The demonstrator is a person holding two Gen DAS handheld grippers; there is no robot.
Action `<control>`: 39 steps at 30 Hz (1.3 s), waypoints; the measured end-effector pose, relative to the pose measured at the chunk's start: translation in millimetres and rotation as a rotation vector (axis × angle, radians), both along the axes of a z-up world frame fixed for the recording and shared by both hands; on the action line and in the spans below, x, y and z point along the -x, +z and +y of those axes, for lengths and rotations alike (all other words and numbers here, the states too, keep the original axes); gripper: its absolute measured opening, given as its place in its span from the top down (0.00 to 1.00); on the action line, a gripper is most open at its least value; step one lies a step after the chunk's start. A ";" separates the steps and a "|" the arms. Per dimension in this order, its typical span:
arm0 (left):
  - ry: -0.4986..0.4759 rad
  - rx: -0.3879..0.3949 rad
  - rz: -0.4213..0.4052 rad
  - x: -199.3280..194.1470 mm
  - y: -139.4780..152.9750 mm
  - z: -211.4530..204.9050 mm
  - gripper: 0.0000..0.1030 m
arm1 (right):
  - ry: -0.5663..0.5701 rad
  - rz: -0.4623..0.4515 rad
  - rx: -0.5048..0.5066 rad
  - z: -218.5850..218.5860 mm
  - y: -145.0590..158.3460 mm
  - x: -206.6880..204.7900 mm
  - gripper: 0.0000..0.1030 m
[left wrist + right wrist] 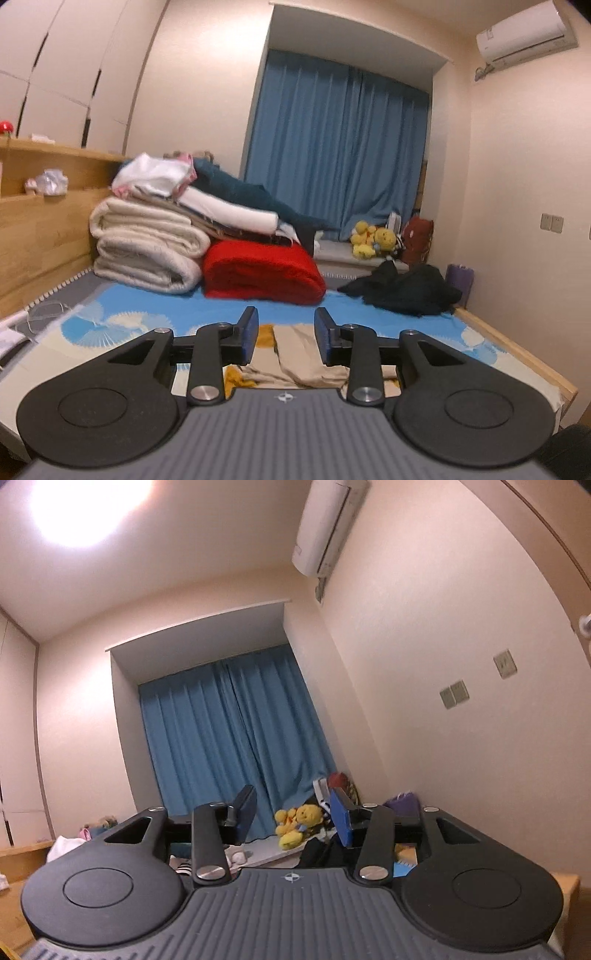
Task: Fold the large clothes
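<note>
While both your tools, the left tool (285, 338) and right tool (293, 818), hang released and hold nothing, the beige clothes (295, 354) lie folded on the bed (177, 314); the black clothes (406, 288) wait, still crumpled.

A: You see the red blanket (264, 271)? Fuzzy, matt cloth. The beige garment (295, 356) looks smooth and thin.

B: And your left gripper (285, 334)?

A: Matt black plastic, shiny metal rivets. You've got grained wood on the headboard (40, 229).
</note>
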State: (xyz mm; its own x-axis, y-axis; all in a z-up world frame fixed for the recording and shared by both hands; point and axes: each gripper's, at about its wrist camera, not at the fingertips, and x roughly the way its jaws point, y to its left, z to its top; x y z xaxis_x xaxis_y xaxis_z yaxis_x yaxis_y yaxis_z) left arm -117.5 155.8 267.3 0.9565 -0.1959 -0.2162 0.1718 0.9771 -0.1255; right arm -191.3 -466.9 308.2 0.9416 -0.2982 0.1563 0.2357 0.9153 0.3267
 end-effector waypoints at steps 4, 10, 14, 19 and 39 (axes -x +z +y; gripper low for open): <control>0.055 0.005 0.055 -34.5 -49.9 -12.4 0.64 | 0.013 0.075 -0.016 5.5 -25.9 -27.6 0.54; 0.173 0.009 0.150 -93.2 -141.5 -15.3 0.65 | 0.052 0.250 -0.019 34.5 -126.8 -103.6 0.55; 0.237 -0.030 0.299 -138.5 -199.4 -6.6 0.69 | 0.088 0.334 -0.027 48.9 -196.1 -148.3 0.57; 0.298 0.006 0.450 -178.6 -243.9 20.1 0.70 | 0.103 0.511 -0.022 65.7 -272.8 -190.0 0.60; 0.321 0.047 0.845 -220.3 -333.9 49.0 0.79 | 0.146 1.156 -0.231 66.5 -412.0 -260.9 0.59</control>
State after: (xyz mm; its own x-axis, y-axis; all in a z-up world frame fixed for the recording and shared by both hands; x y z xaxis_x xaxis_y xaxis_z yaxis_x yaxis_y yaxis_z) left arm 102.8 204.9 -66.6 0.4923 0.0265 -0.8700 -0.2753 0.9530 -0.1267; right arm 69.6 -400.3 -103.8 0.5158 -0.0858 -0.8524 0.3977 0.9052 0.1496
